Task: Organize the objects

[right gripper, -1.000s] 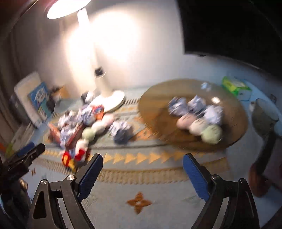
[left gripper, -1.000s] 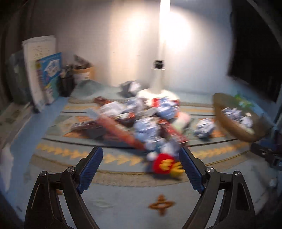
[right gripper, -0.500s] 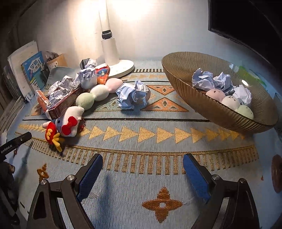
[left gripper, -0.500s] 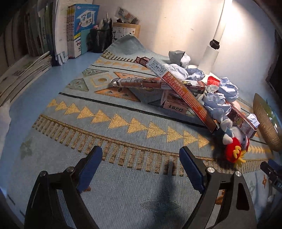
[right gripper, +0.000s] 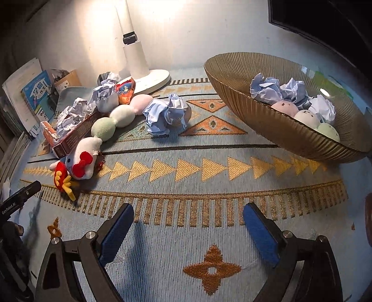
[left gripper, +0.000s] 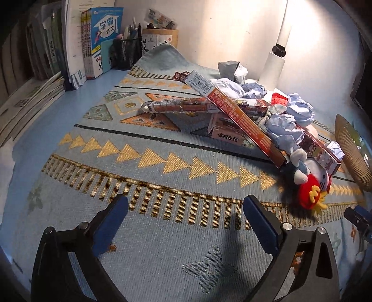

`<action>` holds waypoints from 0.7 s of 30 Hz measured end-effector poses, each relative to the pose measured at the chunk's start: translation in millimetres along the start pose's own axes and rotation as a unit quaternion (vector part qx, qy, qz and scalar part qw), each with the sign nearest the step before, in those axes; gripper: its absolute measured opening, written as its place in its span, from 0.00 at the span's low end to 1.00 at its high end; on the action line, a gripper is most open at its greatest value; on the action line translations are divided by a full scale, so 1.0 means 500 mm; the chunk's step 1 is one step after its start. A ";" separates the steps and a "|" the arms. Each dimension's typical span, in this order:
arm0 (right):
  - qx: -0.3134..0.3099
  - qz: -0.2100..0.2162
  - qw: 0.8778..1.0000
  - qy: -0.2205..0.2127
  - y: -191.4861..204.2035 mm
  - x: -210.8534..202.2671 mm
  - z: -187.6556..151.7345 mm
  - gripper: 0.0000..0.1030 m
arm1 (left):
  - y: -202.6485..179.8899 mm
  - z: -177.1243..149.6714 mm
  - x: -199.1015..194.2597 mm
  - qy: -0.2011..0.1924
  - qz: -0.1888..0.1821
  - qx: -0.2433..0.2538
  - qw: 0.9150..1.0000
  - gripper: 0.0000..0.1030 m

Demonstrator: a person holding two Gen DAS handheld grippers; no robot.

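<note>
A heap of clutter lies on the patterned mat: long red boxes [left gripper: 241,118], crumpled paper balls [left gripper: 282,130] and a plush toy with a red bow [left gripper: 311,185]. In the right wrist view I see the plush toy [right gripper: 79,162], three soft dumpling toys [right gripper: 116,118], a loose paper ball [right gripper: 166,115] and a brown ribbed bowl [right gripper: 274,125] holding paper balls and more soft toys. My left gripper [left gripper: 186,220] is open and empty above bare mat, left of the heap. My right gripper [right gripper: 188,225] is open and empty above the mat, in front of the bowl.
A white lamp base [right gripper: 151,79] stands at the back by the wall. Books [left gripper: 102,39] and a pen holder [left gripper: 127,53] stand at the back left. A dark monitor [right gripper: 325,21] is at the back right. The left gripper's body [right gripper: 18,197] shows at the far left.
Both grippers have dropped lower and closer to the mat, and the views have steadied. Both stay open and empty. The objects have not moved.
</note>
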State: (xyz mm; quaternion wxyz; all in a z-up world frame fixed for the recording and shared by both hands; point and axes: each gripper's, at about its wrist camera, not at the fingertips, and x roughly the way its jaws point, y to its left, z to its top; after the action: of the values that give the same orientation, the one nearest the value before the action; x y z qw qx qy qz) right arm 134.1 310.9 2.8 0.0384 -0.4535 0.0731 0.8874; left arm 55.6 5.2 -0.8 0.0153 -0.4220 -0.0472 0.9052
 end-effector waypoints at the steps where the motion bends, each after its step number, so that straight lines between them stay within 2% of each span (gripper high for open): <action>1: 0.000 0.000 1.000 -0.001 0.000 0.000 -0.001 0.92 | 0.004 0.005 -0.005 -0.008 -0.001 -0.004 1.000 0.96; 2: -0.001 0.000 1.000 0.000 0.002 0.003 0.001 0.93 | 0.009 0.012 -0.012 -0.019 -0.014 -0.011 1.000 0.95; 4: -0.003 0.000 1.000 0.000 0.004 0.004 0.003 0.93 | 0.029 0.033 -0.023 -0.037 -0.072 -0.060 0.995 0.95; 5: -0.002 -0.002 1.000 0.000 0.005 0.004 0.003 0.93 | 0.037 0.047 -0.022 -0.040 -0.101 -0.092 0.990 0.95; 7: 0.007 -0.012 1.000 -0.004 0.006 -0.005 0.008 0.93 | 0.034 0.077 -0.003 -0.028 -0.133 -0.121 0.983 0.95; 8: 0.024 0.008 1.000 -0.004 0.007 -0.012 0.014 0.93 | 0.024 0.090 0.012 -0.021 -0.145 -0.124 0.981 0.95; 9: 0.038 0.051 0.998 -0.005 0.009 -0.017 0.021 0.93 | 0.013 0.098 0.026 -0.016 -0.154 -0.126 0.980 0.91; 10: 0.049 0.102 0.994 -0.008 0.018 -0.022 0.032 0.92 | 0.002 0.102 0.039 -0.010 -0.161 -0.129 0.978 0.88; 11: 0.048 0.127 0.991 -0.013 0.033 -0.025 0.043 0.92 | -0.010 0.103 0.052 -0.003 -0.168 -0.132 0.977 0.85; 13: 0.019 0.132 0.991 -0.020 0.087 -0.023 0.074 0.88 | -0.034 0.097 0.072 0.011 -0.183 -0.134 0.974 0.79; 14: 0.002 0.132 0.991 -0.022 0.112 -0.019 0.087 0.78 | -0.045 0.093 0.078 0.016 -0.189 -0.132 0.973 0.73; 15: -0.019 0.137 0.990 -0.023 0.142 -0.013 0.103 0.69 | -0.055 0.091 0.085 0.018 -0.190 -0.129 0.973 0.71; 17: -0.028 0.152 0.988 -0.016 0.171 0.003 0.134 0.66 | -0.070 0.092 0.085 0.010 -0.175 -0.119 0.977 0.70; 20: -0.030 0.169 0.985 -0.018 0.199 0.029 0.169 0.63 | -0.081 0.101 0.097 0.020 -0.188 -0.125 0.974 0.59; 21: -0.033 0.165 0.986 -0.019 0.207 0.036 0.171 0.56 | -0.084 0.102 0.102 0.024 -0.193 -0.129 0.972 0.52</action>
State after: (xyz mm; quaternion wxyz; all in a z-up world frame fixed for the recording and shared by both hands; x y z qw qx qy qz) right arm 41.1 223.0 47.6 -0.1222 -0.4190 0.1171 0.8921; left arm -16.9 46.7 -3.0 0.1361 -0.4248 -0.2438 0.8612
